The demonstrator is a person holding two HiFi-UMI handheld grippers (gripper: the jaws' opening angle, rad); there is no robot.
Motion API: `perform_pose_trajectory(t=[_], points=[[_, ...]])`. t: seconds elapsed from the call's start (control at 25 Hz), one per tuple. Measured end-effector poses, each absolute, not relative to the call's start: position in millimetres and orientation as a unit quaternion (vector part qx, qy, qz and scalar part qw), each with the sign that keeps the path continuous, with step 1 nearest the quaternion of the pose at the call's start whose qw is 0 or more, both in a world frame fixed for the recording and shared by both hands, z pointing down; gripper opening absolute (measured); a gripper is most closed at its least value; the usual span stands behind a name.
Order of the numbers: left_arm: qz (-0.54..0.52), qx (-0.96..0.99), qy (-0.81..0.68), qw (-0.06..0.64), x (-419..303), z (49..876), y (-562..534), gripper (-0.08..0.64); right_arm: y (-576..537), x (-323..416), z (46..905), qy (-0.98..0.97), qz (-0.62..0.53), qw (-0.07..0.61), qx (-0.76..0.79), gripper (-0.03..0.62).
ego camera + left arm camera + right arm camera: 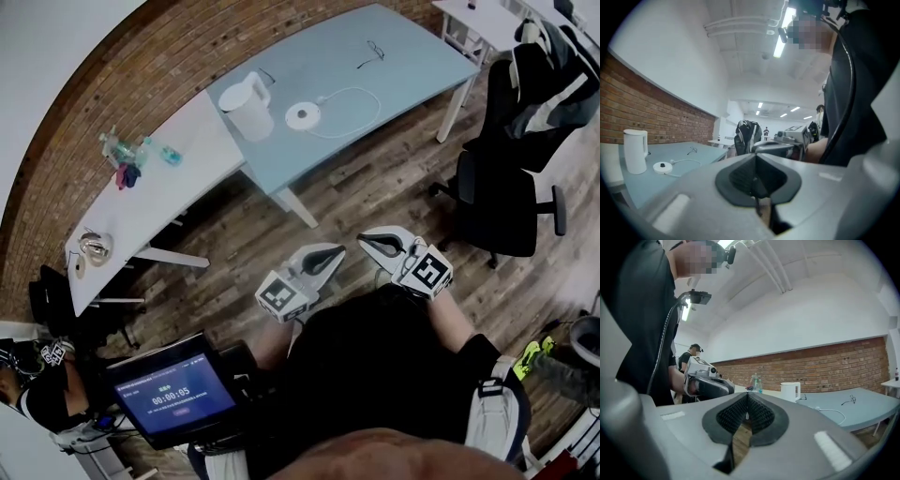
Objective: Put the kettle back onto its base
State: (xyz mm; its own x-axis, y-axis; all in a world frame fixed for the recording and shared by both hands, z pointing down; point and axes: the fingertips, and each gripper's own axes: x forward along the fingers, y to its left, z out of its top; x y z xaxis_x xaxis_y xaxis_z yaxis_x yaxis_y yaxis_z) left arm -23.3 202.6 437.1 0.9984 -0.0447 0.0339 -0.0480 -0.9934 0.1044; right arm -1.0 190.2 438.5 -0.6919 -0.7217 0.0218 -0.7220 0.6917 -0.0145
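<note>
**A:** Since the head view looks down on the whole room, where does it put the kettle?

**B:** The kettle (247, 105) stands upright on the blue-grey table (394, 56), near its left end. It is just beside the round base (303, 115), not on it. The cord (361, 98) loops from the base across the tabletop.

**A:** And the grippers?

**B:** The left gripper (330, 258) and the right gripper (375, 244) are side by side, close to the person's body. They are over the wood floor (375, 187), well apart from the table.

**A:** Can you read the jaws from up there?

**B:** Not clearly, but each gripper's own view shows them. In the left gripper view the ribbed pads are pressed together with nothing between them. In the right gripper view the pads meet at the tip. Only a sliver of floor shows through the gap below, and nothing is pinched.

**A:** What else do those views add?

**B:** The right gripper view shows the brick wall (825, 369) behind the table at eye level, with bottles (756, 383) to the left of the kettle. The left gripper view takes in ceiling lights (780, 40) and the far end of the room. Only the head view shows the black office chair (506, 187) and the screen (173, 389) at lower left.
</note>
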Motion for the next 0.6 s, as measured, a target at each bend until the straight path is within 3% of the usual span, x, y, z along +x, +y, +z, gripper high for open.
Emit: perform_pose_trajectory(t=[0.6], points=[[0.025, 0.994, -0.082, 0.063, 64, 436, 148, 0.002, 126, 85, 448, -0.932, 0.035, 0.01, 0.361, 0.005]])
